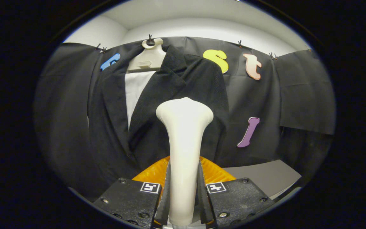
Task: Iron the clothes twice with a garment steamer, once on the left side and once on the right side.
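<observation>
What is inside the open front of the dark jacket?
A white panel shows between the lapels of the dark jacket, under a pale hanger. Lower down, the steamer, clamped in the tongs, covers part of the jacket.

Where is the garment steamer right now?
In the gripper view, the garment steamer stands upright, clamped in the gripper, its head before the dark jacket on the hanger.

No readable text, label, brand or number stands on anything here; the jaws carry only coded squares.
</observation>
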A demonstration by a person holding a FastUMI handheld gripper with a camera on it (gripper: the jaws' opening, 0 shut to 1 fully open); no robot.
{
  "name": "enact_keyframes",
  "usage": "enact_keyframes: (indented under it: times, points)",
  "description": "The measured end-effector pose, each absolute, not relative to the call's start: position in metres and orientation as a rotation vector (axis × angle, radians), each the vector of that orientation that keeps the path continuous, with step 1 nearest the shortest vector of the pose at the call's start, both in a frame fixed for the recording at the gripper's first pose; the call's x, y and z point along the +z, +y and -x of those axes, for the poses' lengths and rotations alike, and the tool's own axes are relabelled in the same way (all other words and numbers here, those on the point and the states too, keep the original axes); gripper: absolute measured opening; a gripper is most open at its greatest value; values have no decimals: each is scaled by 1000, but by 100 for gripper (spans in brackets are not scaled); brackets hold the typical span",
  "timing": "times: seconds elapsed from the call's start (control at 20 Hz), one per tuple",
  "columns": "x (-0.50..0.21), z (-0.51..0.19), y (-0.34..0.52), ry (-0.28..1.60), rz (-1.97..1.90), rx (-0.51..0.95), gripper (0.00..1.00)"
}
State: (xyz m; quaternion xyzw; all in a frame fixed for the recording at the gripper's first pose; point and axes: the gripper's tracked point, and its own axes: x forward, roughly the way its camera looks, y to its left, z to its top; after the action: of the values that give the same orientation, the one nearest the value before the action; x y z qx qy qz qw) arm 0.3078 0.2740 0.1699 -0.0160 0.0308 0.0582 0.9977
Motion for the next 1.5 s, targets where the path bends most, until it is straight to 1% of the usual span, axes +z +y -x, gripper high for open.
enact_keyframes:
  times: [0.15, 0.45, 1.5]
  points:
    - [157, -313, 272, 79, 56, 102, 40]
    - [119, -302, 264, 121, 80, 83, 40]
    - [-14, -288, 257, 344, 60, 35, 40]
